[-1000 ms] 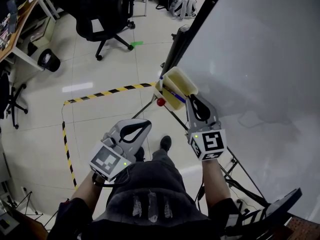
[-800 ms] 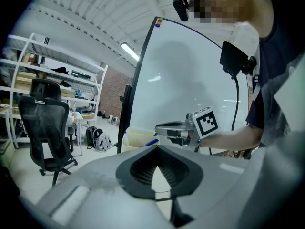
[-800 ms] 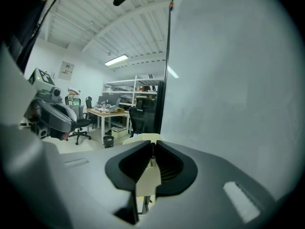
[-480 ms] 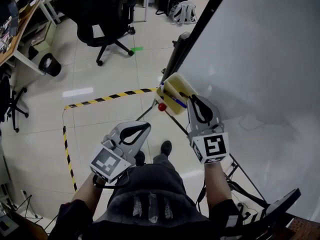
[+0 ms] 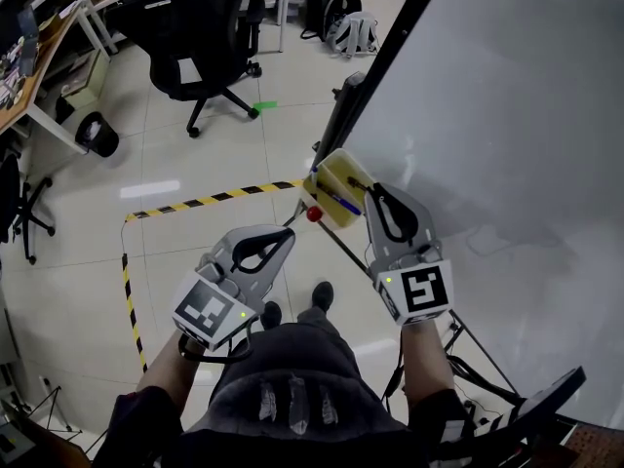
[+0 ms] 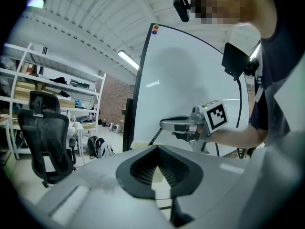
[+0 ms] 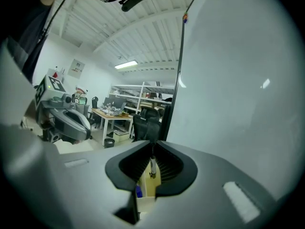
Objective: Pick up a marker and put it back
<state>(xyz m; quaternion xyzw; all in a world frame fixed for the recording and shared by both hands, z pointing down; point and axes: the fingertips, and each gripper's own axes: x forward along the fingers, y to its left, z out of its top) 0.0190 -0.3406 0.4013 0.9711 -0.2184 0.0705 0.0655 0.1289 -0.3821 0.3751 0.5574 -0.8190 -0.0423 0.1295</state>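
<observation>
1. Right gripper (image 5: 371, 193): jaws nearly together, clamped on the thin marker (image 5: 337, 201); the right gripper view shows its pale barrel upright between them
2. Marker: shows as a blue line in the head view, extending from the jaw tips toward 10 o'clock, across the yellow tray (image 5: 343, 169); contact with the tray cannot be told
3. Tray: on the lower edge of the whiteboard (image 5: 507, 115), at 11 o'clock from the right gripper; a small red round thing (image 5: 314, 214) at the tray's 7 o'clock corner
4. Left gripper (image 5: 286, 235): jaws together at the tips, nothing between them; at 8 o'clock from the tray, apart from it
5. Head view, 11 o'clock: black office chair (image 5: 195, 18), well apart from both grippers
</observation>
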